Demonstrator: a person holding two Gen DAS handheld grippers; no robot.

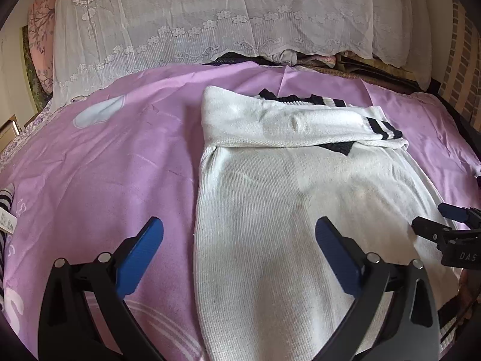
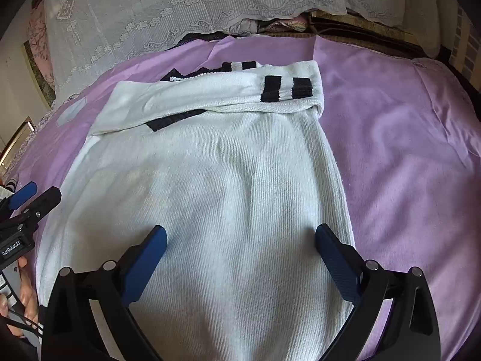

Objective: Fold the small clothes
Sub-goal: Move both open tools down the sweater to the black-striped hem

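A white knit sweater [image 1: 270, 210] with black stripes lies flat on a purple bedsheet [image 1: 105, 150]. Both sleeves are folded across its chest, the striped cuffs [image 2: 285, 88] toward the right. My left gripper [image 1: 239, 228] hovers over the sweater's lower left edge, jaws wide apart, nothing between them. My right gripper [image 2: 240, 234] is above the sweater's [image 2: 225, 195] lower right part, also open and empty. Each gripper shows at the edge of the other's view: the right gripper [image 1: 445, 222] and the left gripper [image 2: 33, 195].
A white lace cloth [image 1: 210, 24] covers a pile of bedding at the head of the bed. Folded fabrics [image 2: 285, 24] peek out below it. A striped garment [image 1: 6, 210] lies at the far left edge. A hand [image 2: 27, 303] holds the left gripper. Purple sheet [image 2: 405, 165] stretches to the right.
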